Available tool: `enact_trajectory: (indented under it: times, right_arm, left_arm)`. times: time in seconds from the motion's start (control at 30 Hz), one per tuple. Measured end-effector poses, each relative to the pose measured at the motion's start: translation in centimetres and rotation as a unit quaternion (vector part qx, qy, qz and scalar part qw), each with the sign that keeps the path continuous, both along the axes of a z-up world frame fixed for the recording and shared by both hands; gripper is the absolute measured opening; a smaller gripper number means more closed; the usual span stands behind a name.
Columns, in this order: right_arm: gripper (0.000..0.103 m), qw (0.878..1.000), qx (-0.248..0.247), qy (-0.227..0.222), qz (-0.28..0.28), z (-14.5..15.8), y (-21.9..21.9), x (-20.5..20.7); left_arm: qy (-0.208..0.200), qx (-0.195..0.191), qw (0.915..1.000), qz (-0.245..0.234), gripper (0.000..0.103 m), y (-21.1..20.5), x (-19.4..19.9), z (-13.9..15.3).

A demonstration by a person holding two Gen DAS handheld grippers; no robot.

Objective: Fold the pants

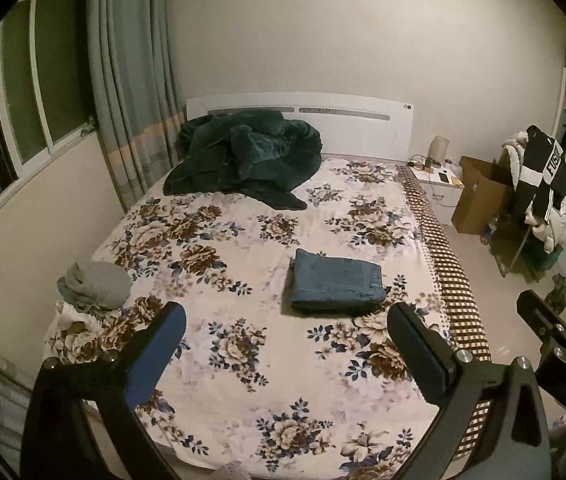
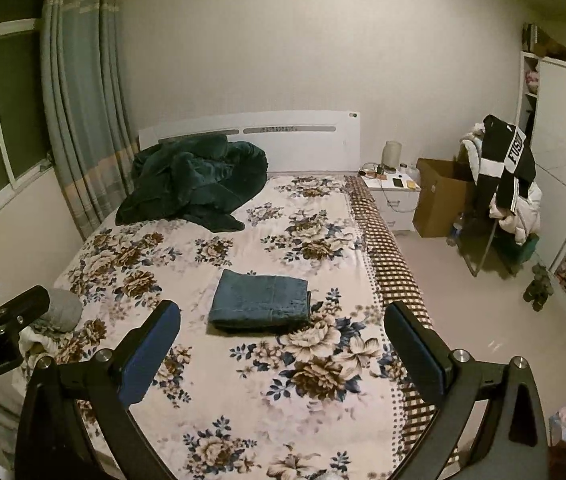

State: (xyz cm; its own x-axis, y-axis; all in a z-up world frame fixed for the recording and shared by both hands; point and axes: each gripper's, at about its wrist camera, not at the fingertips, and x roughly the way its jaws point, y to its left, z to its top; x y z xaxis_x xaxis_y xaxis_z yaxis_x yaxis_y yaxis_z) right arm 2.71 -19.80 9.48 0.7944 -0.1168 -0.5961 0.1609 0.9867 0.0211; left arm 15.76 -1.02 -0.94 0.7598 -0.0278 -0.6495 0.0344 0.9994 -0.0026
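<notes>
The blue jeans lie folded into a neat rectangle on the floral bedspread, near the middle of the bed; they also show in the right wrist view. My left gripper is open and empty, held above the foot of the bed, well short of the jeans. My right gripper is open and empty too, held back from the jeans at a similar height. Each gripper shows at the edge of the other's view.
A dark green blanket is heaped by the white headboard. A grey and white clothes pile sits at the bed's left edge. A nightstand, cardboard box and clothes-draped chair stand right of the bed.
</notes>
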Motion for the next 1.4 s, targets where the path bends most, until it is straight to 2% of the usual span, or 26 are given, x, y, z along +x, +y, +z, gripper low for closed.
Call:
enact_trajectory:
  times: [0.17, 1.4]
  right_arm:
    - [0.103, 1.0, 0.001, 0.004, -0.002, 0.7, 0.2, -0.4]
    - [0.103, 1.0, 0.004, 0.011, 0.01, 0.1, 0.4, 0.5]
  left_arm:
    - [-0.001, 0.005, 1.0, -0.001, 0.103, 0.1, -0.3, 0.1]
    - [0.001, 0.005, 1.0, -0.006, 0.103, -0.6, -0.5, 0.0]
